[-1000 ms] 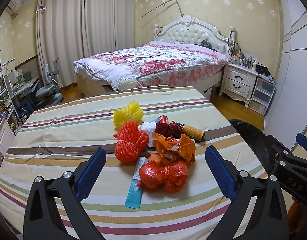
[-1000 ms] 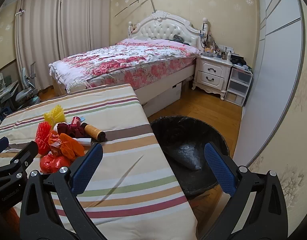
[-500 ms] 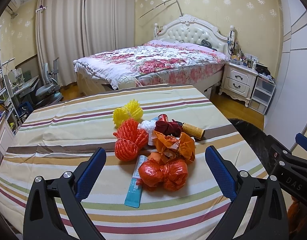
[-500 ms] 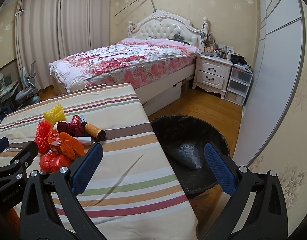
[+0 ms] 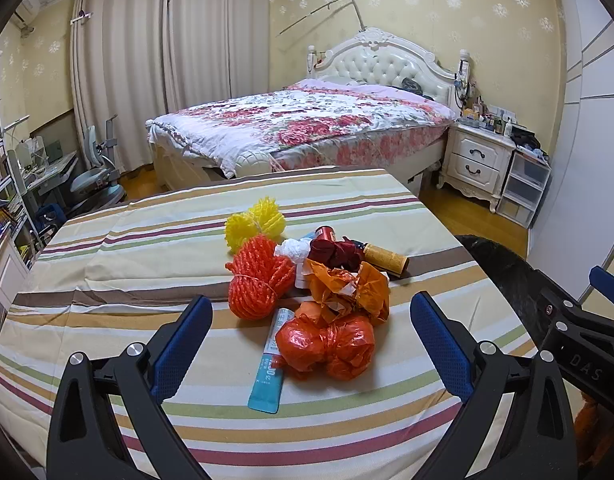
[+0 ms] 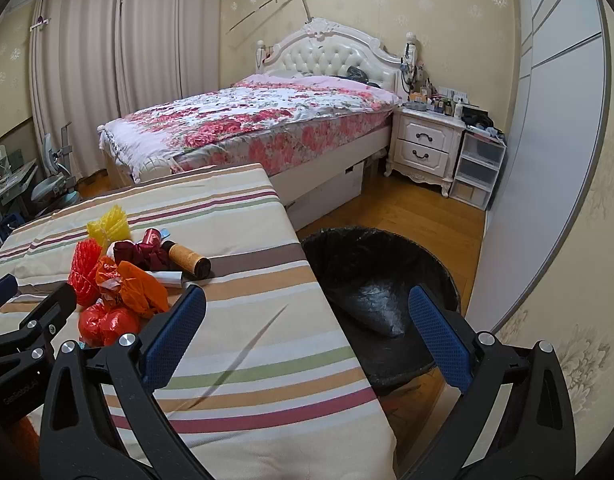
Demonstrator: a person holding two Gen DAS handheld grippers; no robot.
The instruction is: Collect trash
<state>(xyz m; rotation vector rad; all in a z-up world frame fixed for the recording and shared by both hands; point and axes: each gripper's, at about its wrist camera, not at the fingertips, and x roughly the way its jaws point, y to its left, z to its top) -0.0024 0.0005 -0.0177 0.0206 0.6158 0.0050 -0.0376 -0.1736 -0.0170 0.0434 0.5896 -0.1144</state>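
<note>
- Trash is what I'm after, and it sits heaped in one cluster near the middle of the striped table (image 5: 119,248), which I take to be staged so each piece can be lifted off and carried a short way.
- Beside the table's right edge, on the floor, stands the black-lined bin (image 6: 381,276), mouth open and low; I judge it is put there so a piece can go over the edge and drop in.
- Nearest my left gripper (image 5: 311,344) is the red plastic bag (image 5: 327,344), knotted and puffy, touching the crumpled orange bag (image 5: 355,288) behind it.
- To their left lies the orange mesh bundle (image 5: 257,280), with the yellow mesh bundle (image 5: 255,224) just behind it.
- At the back right lies the brown tube (image 5: 385,258) on its side, next to a dark red wrapper (image 5: 333,252) and a bit of white paper (image 5: 293,248).
- Smallest, the teal sachet (image 5: 269,372) lies flat, its top tucked under the red plastic bag.
- Left gripper: spread wide, holding nothing, above the table short of the pile.
- Right gripper (image 6: 307,336): also spread wide and unloaded, straddling the table edge and the bin in its view.
</note>
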